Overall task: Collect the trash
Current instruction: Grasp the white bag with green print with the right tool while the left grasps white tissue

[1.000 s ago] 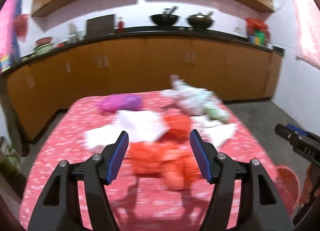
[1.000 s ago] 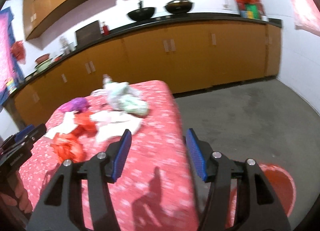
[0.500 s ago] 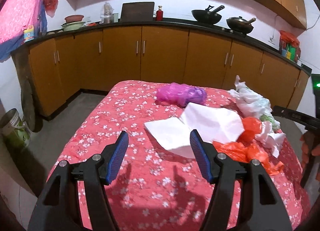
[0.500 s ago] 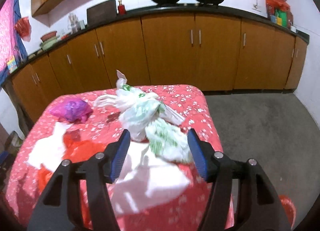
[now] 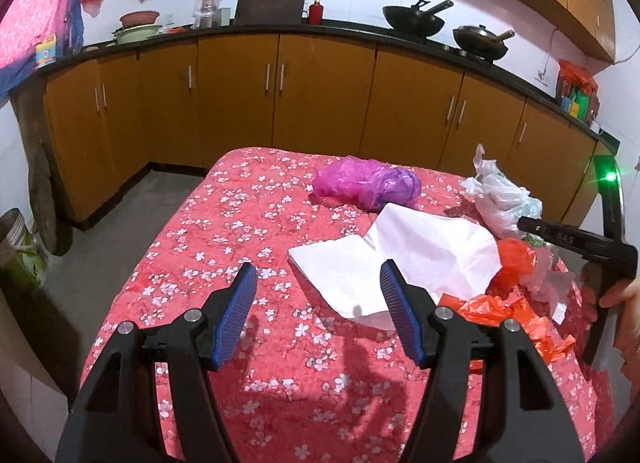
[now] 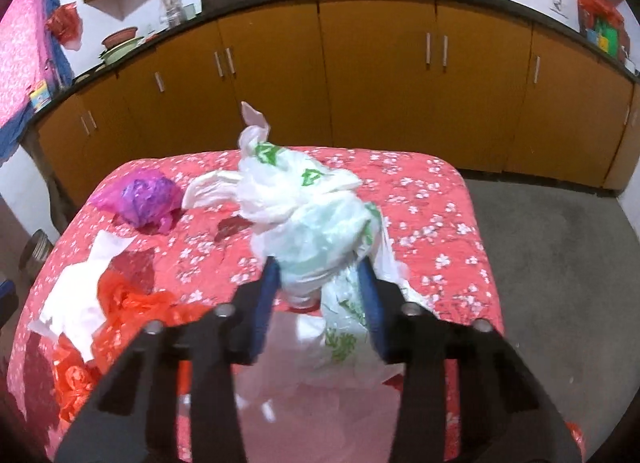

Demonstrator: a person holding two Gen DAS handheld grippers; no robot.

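Trash lies on a table under a red flowered cloth. A purple-pink bag, white paper, an orange bag and a white-and-green plastic bag lie there. My left gripper is open and empty, above the cloth just left of the white paper. My right gripper has its jaws around the lower part of the white-and-green bag, closing on it. The purple bag, white paper and orange bag lie to its left.
Orange kitchen cabinets under a black counter run behind the table, with woks on top. A metal bucket stands on the grey floor at left. Grey floor lies right of the table.
My right gripper has moved forward onto the white-and-green bag and its jaws have narrowed around it. My left gripper has shifted slightly toward the table, still open.
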